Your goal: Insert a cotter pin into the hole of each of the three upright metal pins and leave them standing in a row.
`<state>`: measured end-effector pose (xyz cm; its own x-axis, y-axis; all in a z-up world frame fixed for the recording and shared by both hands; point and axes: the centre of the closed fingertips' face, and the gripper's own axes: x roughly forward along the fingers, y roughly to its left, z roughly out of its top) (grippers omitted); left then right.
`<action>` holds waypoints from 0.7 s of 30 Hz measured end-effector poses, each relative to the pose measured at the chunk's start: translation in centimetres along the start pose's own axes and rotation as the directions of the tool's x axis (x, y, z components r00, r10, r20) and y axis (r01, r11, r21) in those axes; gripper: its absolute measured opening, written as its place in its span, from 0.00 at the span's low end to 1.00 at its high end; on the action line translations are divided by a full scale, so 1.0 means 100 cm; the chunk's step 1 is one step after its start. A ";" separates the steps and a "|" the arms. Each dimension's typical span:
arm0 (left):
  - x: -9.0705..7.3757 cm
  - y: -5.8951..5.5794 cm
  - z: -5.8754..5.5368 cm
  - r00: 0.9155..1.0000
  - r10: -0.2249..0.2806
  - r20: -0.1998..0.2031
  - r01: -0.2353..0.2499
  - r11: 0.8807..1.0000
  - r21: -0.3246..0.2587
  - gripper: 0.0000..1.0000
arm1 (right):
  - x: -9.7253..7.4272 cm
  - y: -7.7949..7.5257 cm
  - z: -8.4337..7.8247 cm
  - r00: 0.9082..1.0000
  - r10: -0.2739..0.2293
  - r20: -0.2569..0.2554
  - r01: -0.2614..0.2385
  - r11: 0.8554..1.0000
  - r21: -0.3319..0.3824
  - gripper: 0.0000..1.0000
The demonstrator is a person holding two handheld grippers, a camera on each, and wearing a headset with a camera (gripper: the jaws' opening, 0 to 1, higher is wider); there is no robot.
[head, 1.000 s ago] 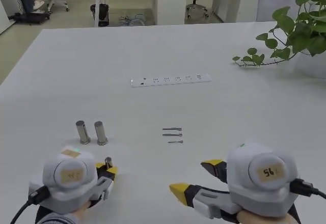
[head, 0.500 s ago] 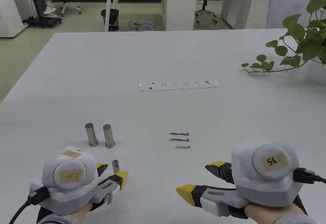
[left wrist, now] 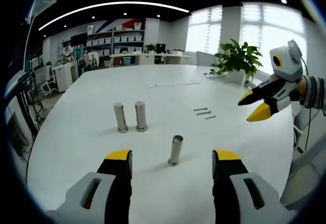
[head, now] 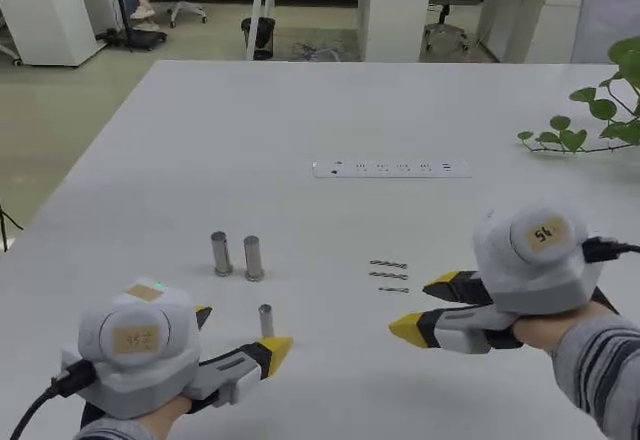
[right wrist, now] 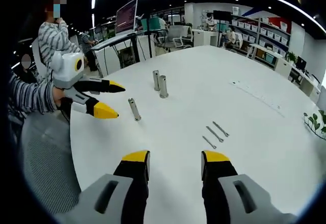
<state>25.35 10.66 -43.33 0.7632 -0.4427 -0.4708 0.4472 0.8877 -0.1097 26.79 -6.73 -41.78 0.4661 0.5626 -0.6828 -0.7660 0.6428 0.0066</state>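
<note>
**Both sets of jaws spread, nothing gripped**

Your left gripper (head: 240, 329) hangs low over the white worktop (head: 300, 140). Its yellow-tipped jaws are spread wide and grip nothing. A lone short silver upright metal pin (head: 266, 320) stands just ahead of it. In the left gripper view this pin sits in line with the gap between your jaws and touches neither one. A pair of matching silver upright pins (head: 253, 258) stands farther out and a little to the left, side by side and close together.

Your right gripper (head: 423, 305) is off to the right and points inward. Its jaws are parted too, with nothing between them. Three thin grey cotter pins (head: 388, 275) lie flat on the worktop just beyond its tips, parallel and one behind the other. They are apart from the jaws and well apart from all three upright pins.

A long white power strip (head: 391, 169) lies across the middle of the worktop. A green leafy plant (head: 600, 110) reaches in from the far right edge.
</note>
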 end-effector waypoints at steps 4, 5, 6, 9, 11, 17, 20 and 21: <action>-0.005 0.003 0.001 1.000 0.016 0.012 -0.016 1.000 -0.002 0.68 | 0.007 -0.011 0.004 0.999 0.031 -0.039 -0.033 0.998 -0.044 0.33; -0.006 0.003 0.001 1.000 0.016 0.013 -0.016 1.000 -0.004 0.69 | 0.008 -0.012 0.004 0.998 0.035 -0.043 -0.038 0.998 -0.052 0.32; -0.006 0.003 0.001 1.000 0.016 0.012 -0.016 1.000 -0.003 0.71 | 0.011 -0.016 0.004 0.997 0.039 -0.061 -0.044 0.997 -0.069 0.31; -0.010 0.003 0.001 1.000 0.022 0.015 -0.022 1.000 0.011 0.73 | 0.017 -0.021 0.000 0.990 0.065 -0.123 -0.079 0.990 -0.117 0.30; -0.011 0.005 0.002 0.999 0.030 0.021 -0.030 0.999 0.015 0.73 | 0.021 -0.025 -0.003 0.985 0.068 -0.159 -0.089 0.988 -0.130 0.30; -0.014 0.009 0.000 0.999 0.043 0.024 -0.043 0.999 0.003 0.71 | 0.032 -0.032 -0.013 0.965 0.088 -0.248 -0.140 0.971 -0.196 0.26; -0.015 0.010 -0.001 0.999 0.046 0.019 -0.046 0.999 0.006 0.70 | 0.037 -0.038 -0.017 0.956 0.085 -0.279 -0.150 0.964 -0.220 0.23; -0.015 0.011 -0.001 0.999 0.047 0.019 -0.047 0.999 0.006 0.69 | 0.039 -0.039 -0.017 0.956 0.085 -0.280 -0.152 0.962 -0.227 0.22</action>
<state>24.59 12.32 -42.84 0.7922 -0.4029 -0.4583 0.4137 0.9067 -0.0819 30.82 -7.89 -45.71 0.2569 0.4469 -0.8569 -0.9081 0.4151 -0.0558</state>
